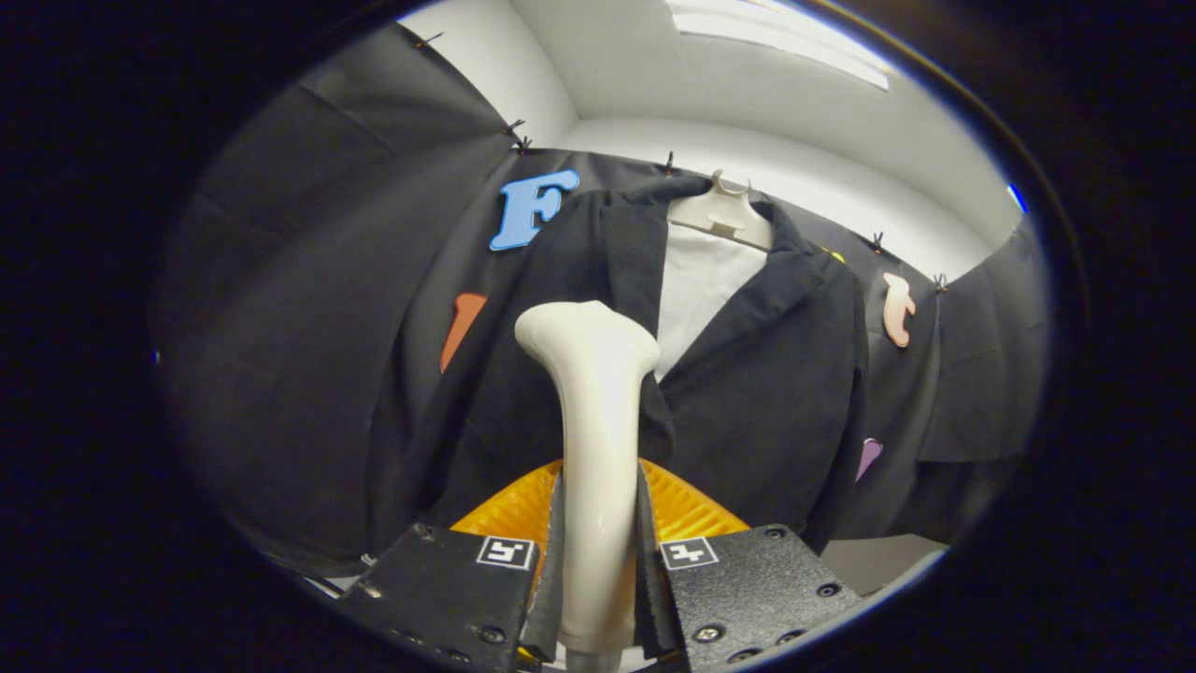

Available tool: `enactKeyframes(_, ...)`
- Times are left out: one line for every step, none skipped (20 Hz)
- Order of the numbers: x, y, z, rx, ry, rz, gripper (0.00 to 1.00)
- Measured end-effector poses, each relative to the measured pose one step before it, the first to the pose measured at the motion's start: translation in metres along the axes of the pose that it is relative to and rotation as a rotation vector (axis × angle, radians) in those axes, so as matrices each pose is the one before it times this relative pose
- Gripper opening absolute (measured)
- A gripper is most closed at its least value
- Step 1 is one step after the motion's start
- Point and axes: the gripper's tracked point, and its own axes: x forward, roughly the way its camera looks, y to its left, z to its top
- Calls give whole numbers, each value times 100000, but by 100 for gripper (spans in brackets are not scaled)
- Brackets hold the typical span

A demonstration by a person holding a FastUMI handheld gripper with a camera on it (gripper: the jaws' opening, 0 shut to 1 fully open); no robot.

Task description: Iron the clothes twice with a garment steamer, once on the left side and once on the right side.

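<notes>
Claw [598, 551] clamped tight on the cream garment steamer [593, 421], both fingers pressing its handle, head rising straight up ahead of them. Just beyond the head hangs the dark jacket [766, 374] on a pale hanger [721, 217], a white shirt [701, 290] showing between the lapels. No brand or wording readable on steamer or jacket; the fingers carry square coded markers [505, 551].

The gripper [598, 561] has two blocky textured finger mounts flanking the garment steamer [596, 449]; each carries round screws and a small square black-and-white marker near the steamer.
</notes>
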Motion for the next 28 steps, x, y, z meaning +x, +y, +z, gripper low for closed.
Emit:
enactKeyframes(-309,-47,-437,-257,829,181,36)
enactKeyframes(-286,15,-369,152,937,26,36)
enactKeyframes(-217,-157,-475,51,1153,-173,36)
enactKeyframes(-208,8,-415,318,1091,-44,36)
enactKeyframes(-152,89,-593,295,1461,187,36)
enactKeyframes(-124,151,-392,184,1074,420,36)
enactKeyframes(-219,34,-444,-180,855,279,36)
enactKeyframes(-221,95,-207,-344,460,537,36)
enactKeyframes(-303,-49,-440,-290,579,410,36)
enactKeyframes(-20,81,-379,-304,481,355,36)
enactKeyframes(-194,183,-517,-347,928,393,36)
enactKeyframes(30,238,-496,-48,1295,429,36)
enactKeyframes(-10,235,-897,127,2265,635,36)
enactKeyframes(-72,215,-688,302,2060,577,36)
enactKeyframes(12,307,-554,-124,1617,811,36)
enactKeyframes(-41,180,-412,-446,1091,439,36)
enactKeyframes(-91,102,-602,-440,983,380,36)
enactKeyframes(-135,212,-497,-267,978,559,36)
enactKeyframes(-71,120,-589,-290,990,587,36)
enactKeyframes(-134,178,-589,-308,1101,902,36)
enactKeyframes(-133,124,-687,-193,1123,781,36)
enactKeyframes(-84,202,-606,196,945,888,36)
enactKeyframes(-33,151,-615,-574,1246,759,36)
enactKeyframes(-85,109,-631,-473,1331,730,36)
enactKeyframes(-119,84,-691,-498,1252,766,36)
enactKeyframes(-97,97,-539,-359,917,536,36)
enactKeyframes(-30,81,-580,-587,926,323,36)
enactKeyframes(24,16,-590,-234,1026,376,36)
